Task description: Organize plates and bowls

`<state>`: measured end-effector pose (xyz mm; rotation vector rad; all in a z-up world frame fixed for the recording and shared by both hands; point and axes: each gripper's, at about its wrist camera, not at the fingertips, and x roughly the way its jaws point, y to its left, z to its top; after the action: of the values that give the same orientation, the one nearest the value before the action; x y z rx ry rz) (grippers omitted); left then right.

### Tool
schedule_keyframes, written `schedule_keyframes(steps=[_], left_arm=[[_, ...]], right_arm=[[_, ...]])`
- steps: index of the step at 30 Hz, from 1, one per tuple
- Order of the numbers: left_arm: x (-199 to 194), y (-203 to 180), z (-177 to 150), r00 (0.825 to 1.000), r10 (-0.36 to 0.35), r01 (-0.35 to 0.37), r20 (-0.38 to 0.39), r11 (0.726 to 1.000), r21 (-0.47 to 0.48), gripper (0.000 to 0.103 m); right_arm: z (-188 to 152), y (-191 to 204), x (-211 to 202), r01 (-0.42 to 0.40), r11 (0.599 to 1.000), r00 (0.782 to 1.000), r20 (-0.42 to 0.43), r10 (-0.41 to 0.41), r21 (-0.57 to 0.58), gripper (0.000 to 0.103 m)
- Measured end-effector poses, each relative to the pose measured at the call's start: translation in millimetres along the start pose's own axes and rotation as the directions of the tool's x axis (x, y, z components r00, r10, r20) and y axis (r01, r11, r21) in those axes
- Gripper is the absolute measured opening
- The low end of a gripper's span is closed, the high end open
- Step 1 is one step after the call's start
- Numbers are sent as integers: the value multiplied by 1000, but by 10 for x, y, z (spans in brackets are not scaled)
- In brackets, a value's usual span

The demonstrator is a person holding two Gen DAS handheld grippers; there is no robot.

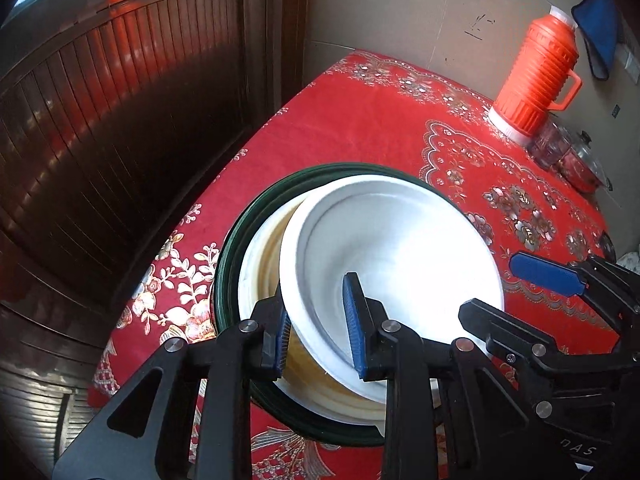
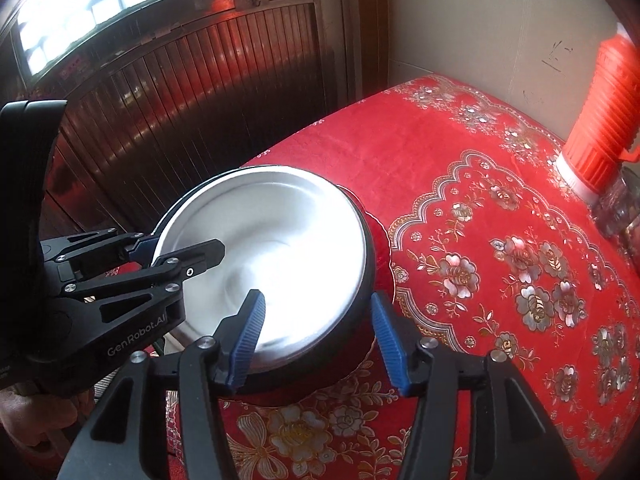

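Note:
A stack of dishes stands near the front left corner of the red flowered tablecloth (image 1: 360, 120): a dark green plate (image 1: 240, 224) at the bottom, a cream dish (image 1: 260, 256) on it, and a white bowl (image 1: 400, 248) on top, tilted. My left gripper (image 1: 320, 328) straddles the white bowl's near rim, one pad outside, one inside; whether it pinches is unclear. In the right wrist view my right gripper (image 2: 320, 336) is open astride the bowl's (image 2: 280, 240) right rim. It shows in the left wrist view (image 1: 500, 280), and the left gripper shows in the right wrist view (image 2: 180, 246).
An orange thermos (image 1: 536, 68) stands at the table's back right by the wall, with glass jars and a lidded pot (image 1: 576, 156) beside it. A dark wooden slatted door (image 1: 120, 120) is left of the table. A blue cloth (image 1: 600, 28) hangs on the wall.

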<state>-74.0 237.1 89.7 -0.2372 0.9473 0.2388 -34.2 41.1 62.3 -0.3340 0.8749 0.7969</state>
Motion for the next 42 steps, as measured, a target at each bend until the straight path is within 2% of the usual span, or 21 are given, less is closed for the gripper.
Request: schedule_keyframes(steps=[3,9,13,15,18,22,27,31,34,38,40,42], left_arm=[[-44,35,-1,1000,-22,22,13,999,-24,42],[-148,61,-26,999,-34,35,34,998,-47,42],[-267,-28,-70,996,51,-50,75,999,-7,45],[-322,-68,-100,991,81,-83,109,996,13,58],[-366,-35,-128,987,81,-81,140,997,-6,58],[-348,-32,-175,979,128,-129,160,992,-4,58],[-279,-9,-289,984,93,-90,154,996,-29,58],[-242,-50,-331,978,138,-139,158,990,-3,58],[-283,-32,-337,975,132,-133,178,991,-5,58],[-340,-35,-351,961,176,-182,215,983,7,58],[-340,-13,-344,965,160,-163,207,987,0,58],[-289,11,-338,974,154,-154,164,988,-13,62]], right_arm=[[1,-17,-21,2,1000,1000,14,-2,12,63],[-31,-50,-93,8,1000,999,45,-9,29,69],[-65,-29,-232,42,999,993,108,-46,34,81],[-88,-15,-287,66,997,987,141,-70,33,81],[-123,-33,-313,60,997,984,165,-68,53,82],[-180,-79,-305,62,996,984,165,-73,69,82],[-258,-130,-300,59,993,981,176,-77,105,82],[-288,-125,-277,66,990,979,182,-87,122,82],[-280,-91,-274,89,990,974,196,-110,113,82],[-259,-99,-247,89,988,973,200,-113,127,82],[-253,-96,-232,82,989,974,199,-106,124,82],[-252,-91,-224,83,989,974,200,-106,122,82]])
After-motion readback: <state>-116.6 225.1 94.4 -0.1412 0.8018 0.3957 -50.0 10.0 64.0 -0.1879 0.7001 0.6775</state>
